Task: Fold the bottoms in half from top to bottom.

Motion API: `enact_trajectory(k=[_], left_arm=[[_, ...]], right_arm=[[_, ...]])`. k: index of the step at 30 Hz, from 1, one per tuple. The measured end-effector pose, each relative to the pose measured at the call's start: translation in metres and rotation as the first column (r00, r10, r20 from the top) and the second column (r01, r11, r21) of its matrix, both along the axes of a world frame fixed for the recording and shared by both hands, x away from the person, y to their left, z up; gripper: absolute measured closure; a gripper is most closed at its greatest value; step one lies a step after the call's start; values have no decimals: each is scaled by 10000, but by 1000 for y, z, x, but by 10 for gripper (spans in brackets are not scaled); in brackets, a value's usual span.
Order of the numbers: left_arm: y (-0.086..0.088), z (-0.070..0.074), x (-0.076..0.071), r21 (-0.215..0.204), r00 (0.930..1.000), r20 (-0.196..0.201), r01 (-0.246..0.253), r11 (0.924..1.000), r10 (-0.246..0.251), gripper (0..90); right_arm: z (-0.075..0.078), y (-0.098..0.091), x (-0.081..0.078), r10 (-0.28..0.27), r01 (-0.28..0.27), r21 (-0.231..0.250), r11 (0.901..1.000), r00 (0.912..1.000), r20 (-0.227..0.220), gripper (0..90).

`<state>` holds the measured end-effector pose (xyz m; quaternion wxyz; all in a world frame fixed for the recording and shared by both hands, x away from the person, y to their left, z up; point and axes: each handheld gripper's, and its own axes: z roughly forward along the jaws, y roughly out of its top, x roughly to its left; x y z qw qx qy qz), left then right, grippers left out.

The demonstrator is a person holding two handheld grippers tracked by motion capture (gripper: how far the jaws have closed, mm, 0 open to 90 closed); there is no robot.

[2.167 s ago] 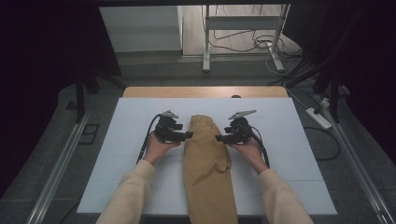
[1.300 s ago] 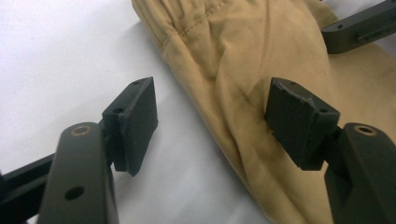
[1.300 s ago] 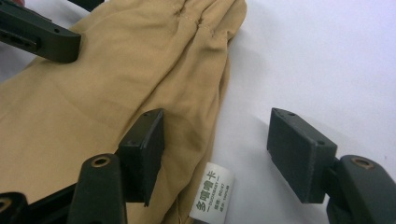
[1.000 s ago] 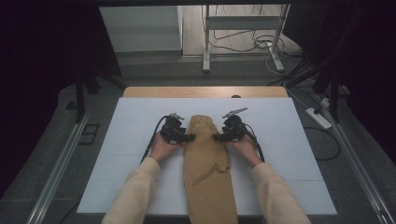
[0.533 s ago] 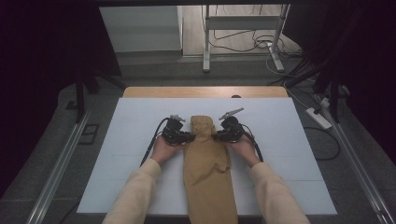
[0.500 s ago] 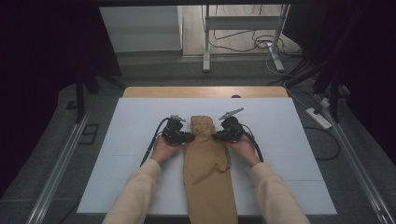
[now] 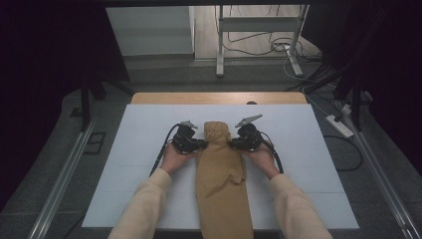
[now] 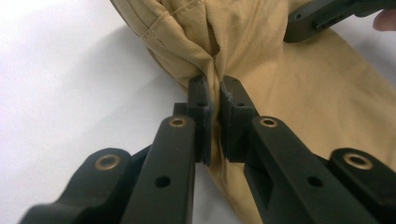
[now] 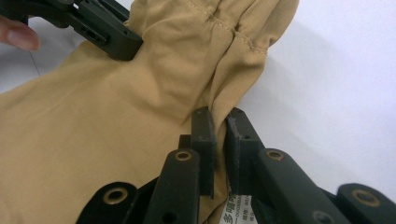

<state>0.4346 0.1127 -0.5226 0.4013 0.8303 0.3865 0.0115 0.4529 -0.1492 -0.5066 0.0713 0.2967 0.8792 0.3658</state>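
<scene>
Garment: tan trousers [image 7: 221, 179] lie lengthwise down the middle of the white table [image 7: 129, 149], the near end hanging over the near edge.
Left gripper [image 7: 201, 145]: at the left edge of the far end; jaws have just been closing and now pinch a fold of cloth.
Right gripper [image 7: 234, 144]: at the right edge, likewise just closed, clamped on the hem.
Close views: stitched seam, gathered folds and a printed label [image 9: 238, 211] by the right jaws.
</scene>
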Motion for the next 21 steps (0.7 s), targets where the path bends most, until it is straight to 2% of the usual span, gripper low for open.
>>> enact_trajectory(k=[5,21], left_arm=[[1,8,0,-72,9998,183,-13,10000,14,837],[1,18,5,-100,9992,399,65,9999,-61,842]], right_arm=[[6,-2,-1,-100,95,202,9998,9996,278,828],[12,-4,2,-218,204,343,9992,9990,396,831]])
